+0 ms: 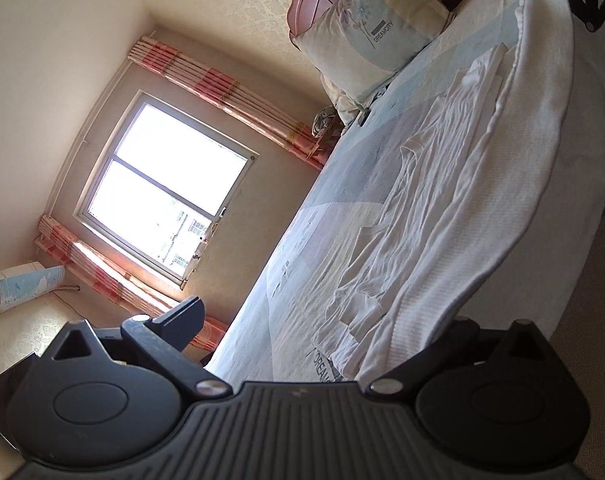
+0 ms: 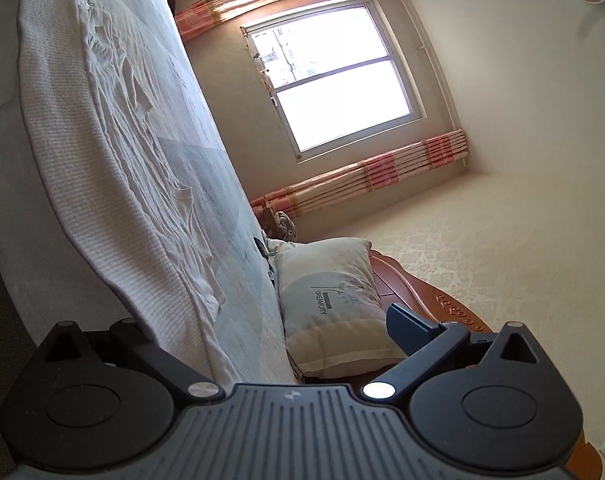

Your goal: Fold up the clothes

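left gripper [image 1: 314,320]: fingers spread wide, holding nothing, at the bed's foot end | right gripper [image 2: 270,320]: fingers spread wide, holding nothing, by the pillow [image 2: 330,300] | shirt [image 1: 418,216]: white, creased, lying flat along the bed [image 1: 302,256], beside a white blanket [image 1: 542,160]

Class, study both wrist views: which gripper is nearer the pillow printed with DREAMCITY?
Right. The right gripper sits at the head end, with the pillow just beyond its open fingers. The left gripper is at the foot end, the white garment stretching between it and the pillow.
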Action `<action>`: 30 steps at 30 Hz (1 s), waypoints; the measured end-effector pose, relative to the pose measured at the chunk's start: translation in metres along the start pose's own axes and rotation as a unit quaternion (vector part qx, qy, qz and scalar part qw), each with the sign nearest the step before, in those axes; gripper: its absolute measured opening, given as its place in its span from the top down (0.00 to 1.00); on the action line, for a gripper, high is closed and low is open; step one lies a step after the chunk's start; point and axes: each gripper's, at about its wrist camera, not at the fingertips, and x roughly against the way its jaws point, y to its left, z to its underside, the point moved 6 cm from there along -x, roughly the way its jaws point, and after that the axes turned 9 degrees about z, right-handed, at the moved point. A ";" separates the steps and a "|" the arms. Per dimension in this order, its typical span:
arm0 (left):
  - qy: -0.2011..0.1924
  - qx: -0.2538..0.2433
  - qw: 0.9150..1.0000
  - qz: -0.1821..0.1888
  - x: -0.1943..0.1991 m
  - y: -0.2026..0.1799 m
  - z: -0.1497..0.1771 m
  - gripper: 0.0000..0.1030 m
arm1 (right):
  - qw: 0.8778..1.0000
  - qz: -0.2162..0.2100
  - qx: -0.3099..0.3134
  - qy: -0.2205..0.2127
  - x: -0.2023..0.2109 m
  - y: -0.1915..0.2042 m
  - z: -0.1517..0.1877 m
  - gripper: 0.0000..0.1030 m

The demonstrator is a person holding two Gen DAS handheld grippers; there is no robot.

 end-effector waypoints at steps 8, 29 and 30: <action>0.005 0.006 1.000 -0.010 -0.035 0.009 -0.003 0.01 | 1.000 0.007 0.005 -0.001 -0.041 0.013 -0.008 0.00; 0.016 0.027 0.999 -0.044 -0.128 0.033 -0.003 0.01 | 0.999 0.032 0.006 -0.010 -0.148 0.039 -0.031 0.00; 0.016 0.027 0.999 -0.044 -0.132 0.034 -0.003 0.01 | 0.999 0.033 0.005 -0.010 -0.153 0.040 -0.033 0.00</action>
